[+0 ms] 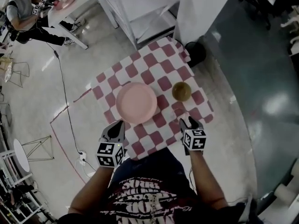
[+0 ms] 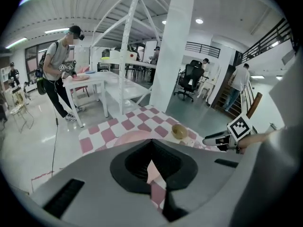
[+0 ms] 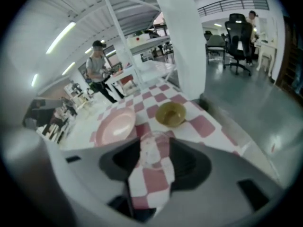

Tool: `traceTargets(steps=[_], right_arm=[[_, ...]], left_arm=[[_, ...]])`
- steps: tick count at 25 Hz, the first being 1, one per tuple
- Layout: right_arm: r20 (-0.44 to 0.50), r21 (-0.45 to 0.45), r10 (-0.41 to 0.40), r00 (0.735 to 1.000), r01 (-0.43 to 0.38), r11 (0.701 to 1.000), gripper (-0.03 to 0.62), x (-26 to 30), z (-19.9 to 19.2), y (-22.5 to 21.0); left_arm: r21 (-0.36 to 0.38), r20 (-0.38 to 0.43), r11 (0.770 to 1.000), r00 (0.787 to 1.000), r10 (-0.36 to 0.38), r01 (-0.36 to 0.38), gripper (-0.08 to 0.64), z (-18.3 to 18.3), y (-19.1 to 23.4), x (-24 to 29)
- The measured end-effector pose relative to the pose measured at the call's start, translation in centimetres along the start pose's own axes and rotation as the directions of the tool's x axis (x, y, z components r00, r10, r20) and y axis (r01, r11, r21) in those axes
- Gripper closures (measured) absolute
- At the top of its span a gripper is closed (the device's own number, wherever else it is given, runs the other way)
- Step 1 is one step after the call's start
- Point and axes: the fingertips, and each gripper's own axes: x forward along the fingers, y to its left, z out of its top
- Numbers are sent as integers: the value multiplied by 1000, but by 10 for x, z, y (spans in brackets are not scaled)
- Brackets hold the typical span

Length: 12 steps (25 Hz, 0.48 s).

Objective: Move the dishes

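A pink plate (image 1: 136, 102) lies in the middle of a small table with a red-and-white checked cloth (image 1: 161, 64). Right of it stands an olive bowl (image 1: 181, 91). My left gripper (image 1: 117, 124) hovers at the table's near edge just in front of the plate (image 2: 127, 137), with its jaws shut and nothing held. My right gripper (image 1: 189, 121) is at the near right edge, open. A clear glass (image 3: 152, 151) stands between its fingertips, in front of the bowl (image 3: 171, 114). Whether the pads touch the glass cannot be told.
A white pillar (image 1: 201, 8) and a white frame (image 1: 140, 13) stand behind the table. A black round object (image 1: 196, 52) sits at the pillar's foot. A person (image 2: 59, 70) with grippers works at a white table (image 1: 77, 1) far left. A cable (image 1: 65, 101) runs along the floor.
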Motion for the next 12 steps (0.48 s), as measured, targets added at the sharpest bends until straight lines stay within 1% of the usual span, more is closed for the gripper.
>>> traceTargets(steps=[2,6,9,10,11,12], right_arm=[[-33,-27,-9,999,9,1000,393,15,-4,-9],[-91,-94,-39,995,30,995,393,44,-9,-26],[-167,-127,-78,983,57,990,395,59,-24,-34],[-188,-146,-102,977,75,986,418,62,-28,-38],[-196,-165,-128,972,96,982,487,63,-30,-41],[-196,-182,-146,970,111,977,513,64,-30,-44]], left_arm=[[-6,-10,1000,1000,11,-11,531,1,-2,5],[-44,-32,999,999,2,-3,531,0,-8,11],[-58,-46,998,999,19,-22,531,-7,-4,0],[-59,-47,998,998,29,-32,531,-8,-1,-4],[-60,-46,997,998,40,-42,531,-10,3,-8],[-62,-46,997,998,50,-53,531,-11,7,-11]])
